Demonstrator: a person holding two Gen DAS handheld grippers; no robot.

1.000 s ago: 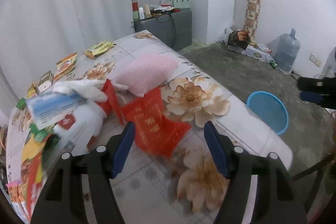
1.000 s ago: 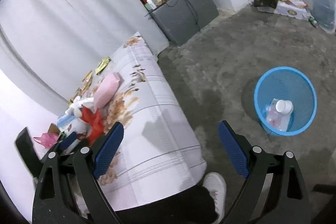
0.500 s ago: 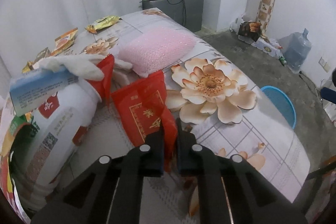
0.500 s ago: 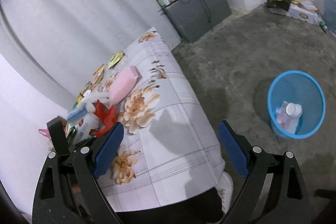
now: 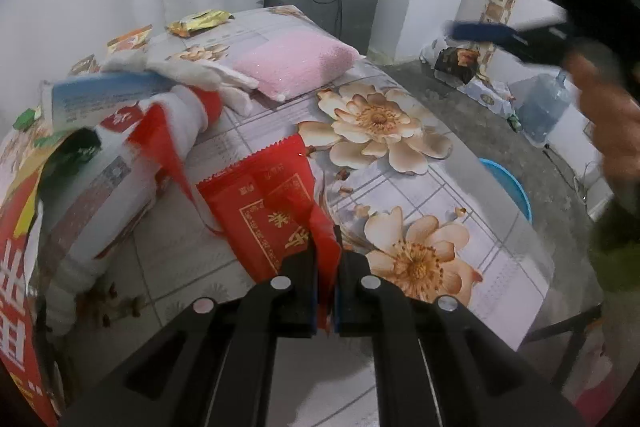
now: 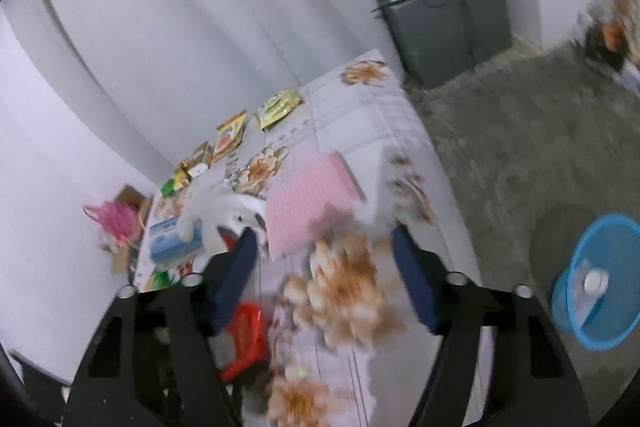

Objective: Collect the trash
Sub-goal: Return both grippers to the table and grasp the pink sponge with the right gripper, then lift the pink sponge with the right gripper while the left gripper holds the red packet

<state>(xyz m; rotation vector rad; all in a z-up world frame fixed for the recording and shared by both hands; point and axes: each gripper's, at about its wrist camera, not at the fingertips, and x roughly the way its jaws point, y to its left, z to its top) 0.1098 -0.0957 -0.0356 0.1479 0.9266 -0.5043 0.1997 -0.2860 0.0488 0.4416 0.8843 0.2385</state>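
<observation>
A red wrapper [image 5: 272,211] with gold print lies on the flower-patterned tablecloth [image 5: 440,195]. My left gripper [image 5: 326,267] is shut on its near corner. The right gripper [image 6: 324,267] hangs over the table near a pink pad [image 6: 312,203]; its jaws are closing with nothing between them. In the left wrist view the right gripper [image 5: 428,3] is a blur at the upper right, with a hand [image 5: 612,115] behind it. The red wrapper [image 6: 246,339] shows below its left finger. A blue basket [image 6: 592,291] on the floor holds a plastic bottle [image 6: 596,281].
A white bag with red print [image 5: 100,195], a blue-and-white box [image 5: 104,99], a white cloth [image 5: 188,71] and several snack wrappers [image 5: 200,21] crowd the table's left and far side. A grey cabinet [image 5: 340,7] and a water jug [image 5: 540,107] stand beyond.
My left gripper went from open to shut on the red wrapper and moved in closer. The right gripper swung from over the floor and basket to over the table, its jaws narrower.
</observation>
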